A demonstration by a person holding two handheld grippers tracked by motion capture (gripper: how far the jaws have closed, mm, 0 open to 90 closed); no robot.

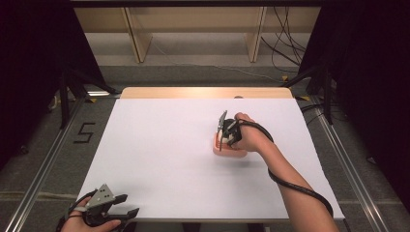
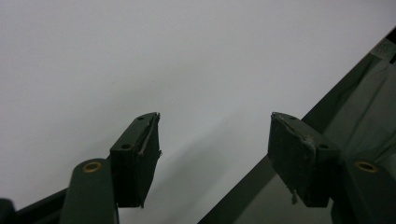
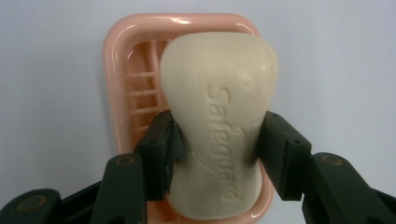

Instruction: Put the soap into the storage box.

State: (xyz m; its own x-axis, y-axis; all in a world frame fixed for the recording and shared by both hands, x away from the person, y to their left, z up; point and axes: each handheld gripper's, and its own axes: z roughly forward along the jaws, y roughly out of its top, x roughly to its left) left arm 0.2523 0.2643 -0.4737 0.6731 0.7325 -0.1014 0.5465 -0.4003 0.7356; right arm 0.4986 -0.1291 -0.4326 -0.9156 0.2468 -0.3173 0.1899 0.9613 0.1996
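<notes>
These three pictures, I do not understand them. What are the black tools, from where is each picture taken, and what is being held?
A person holds a hand-held clamp in each hand; no robot is involved. The high view looks down on a white table. The right gripper carries its own camera; its jaws pinch a cream soap bar, stamped Safeguard, over a pink soap dish. The left gripper, at the table's near left corner, has its jaws apart and holds nothing.

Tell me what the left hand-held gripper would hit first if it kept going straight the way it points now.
Probably nothing but the white table cover. The left hand-held gripper sits open at the table's near left corner, angled across bare surface. The soap dish lies far off to the right; depth is hard to judge.
</notes>
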